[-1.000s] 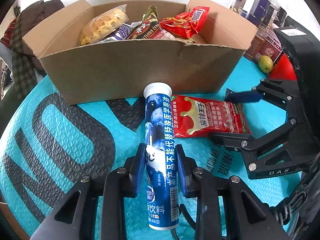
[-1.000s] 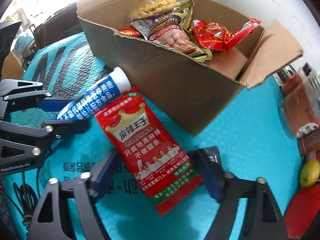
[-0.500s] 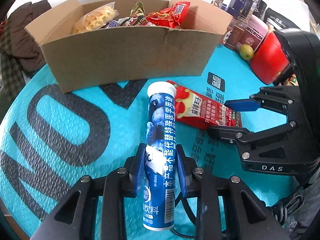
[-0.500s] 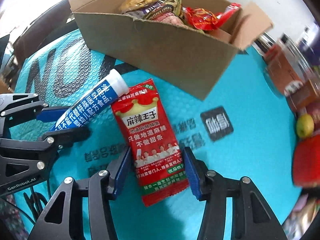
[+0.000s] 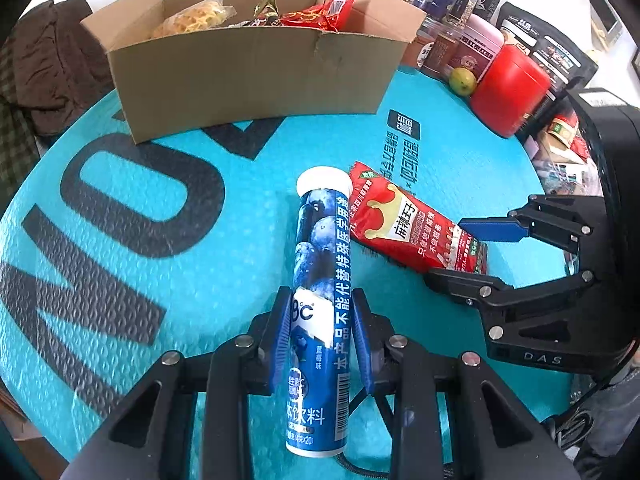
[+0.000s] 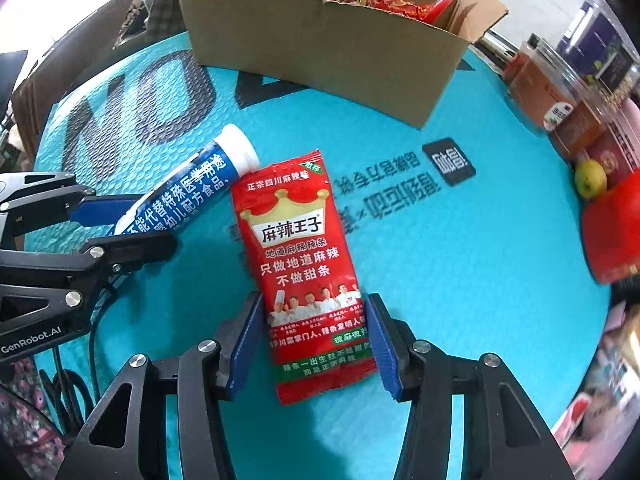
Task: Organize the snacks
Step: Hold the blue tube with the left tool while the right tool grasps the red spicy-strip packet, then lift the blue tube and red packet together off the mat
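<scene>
Left wrist view: left gripper [image 5: 322,336] clenched on a blue tube [image 5: 320,280] with a white cap, blue pads pressed against both sides of its lower half, cap end pointing away toward the cardboard box [image 5: 256,68]. Tube over the teal mat [image 5: 120,208], whether lifted or resting on it not clear. Just right of the cap, touching it or nearly so, a red packet [image 5: 412,228] lying flat on the mat. Right gripper [image 5: 464,252] at the packet's far end, one blue pad above it and one dark finger below. Box at the back of the mat, holding several snack bags. To the right of the box, jars, a small green fruit [image 5: 462,80] and a red tin [image 5: 510,88].

Right wrist view: right gripper [image 6: 312,340] closed against the red packet [image 6: 304,264], pads touching both long edges of its lower part. Packet's top corner beside the white cap of the blue tube [image 6: 188,188]. Left gripper [image 6: 120,228] at the left edge, clamped on the tube's other end. Box [image 6: 320,44] beyond, well apart from both items. Green fruit [image 6: 590,178] and jars at the right edge.
</scene>
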Available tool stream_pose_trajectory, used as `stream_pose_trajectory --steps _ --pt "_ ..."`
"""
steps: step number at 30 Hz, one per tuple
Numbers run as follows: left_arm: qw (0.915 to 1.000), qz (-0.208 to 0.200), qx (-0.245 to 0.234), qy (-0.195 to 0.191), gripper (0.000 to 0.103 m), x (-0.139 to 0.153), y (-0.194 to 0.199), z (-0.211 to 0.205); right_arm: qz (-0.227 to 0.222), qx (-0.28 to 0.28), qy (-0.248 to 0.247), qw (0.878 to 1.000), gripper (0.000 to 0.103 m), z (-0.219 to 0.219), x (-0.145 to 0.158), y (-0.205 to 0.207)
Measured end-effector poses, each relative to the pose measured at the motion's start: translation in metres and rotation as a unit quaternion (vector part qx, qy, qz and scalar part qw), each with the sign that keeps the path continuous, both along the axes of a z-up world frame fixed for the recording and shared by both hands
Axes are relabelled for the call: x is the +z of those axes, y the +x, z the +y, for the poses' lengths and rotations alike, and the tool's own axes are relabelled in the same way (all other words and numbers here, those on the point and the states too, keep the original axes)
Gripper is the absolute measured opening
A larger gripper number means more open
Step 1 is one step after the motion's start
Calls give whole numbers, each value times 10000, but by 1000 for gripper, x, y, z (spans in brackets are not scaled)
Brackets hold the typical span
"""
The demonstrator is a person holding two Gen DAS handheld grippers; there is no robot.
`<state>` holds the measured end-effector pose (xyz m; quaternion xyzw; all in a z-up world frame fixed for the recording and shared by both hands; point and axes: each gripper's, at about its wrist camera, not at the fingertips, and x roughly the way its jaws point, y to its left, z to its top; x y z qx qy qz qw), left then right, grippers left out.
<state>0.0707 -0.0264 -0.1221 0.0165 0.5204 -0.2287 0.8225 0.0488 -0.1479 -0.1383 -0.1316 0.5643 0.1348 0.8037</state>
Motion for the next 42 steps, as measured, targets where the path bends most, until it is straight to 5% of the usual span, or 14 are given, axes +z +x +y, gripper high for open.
stream_pose_trajectory --steps 13,18,23,29,31,35,42 --pt "9991 43 -360 221 28 -1 -16 6 -289 -494 185 9982 53 1 8 -48" --pt "9979 -104 -456 437 29 -3 -13 -4 -324 -521 261 9978 62 3 6 -45" --pt "9970 -213 -502 545 29 -5 -9 -9 -348 -674 363 9965 85 -2 0 -32" --pt "9958 -324 -540 659 30 -6 -7 -15 -546 -702 395 9953 87 -1 -1 -33" --pt "9963 -347 -514 595 30 -7 -7 -14 -650 -636 412 9950 82 0 -1 -36" --pt "9968 -369 -500 507 30 -7 -5 -13 -780 -250 457 9956 53 8 2 -44" --pt "9986 -234 -378 289 28 -7 -2 -8 -873 -390 629 9934 45 5 2 -46"
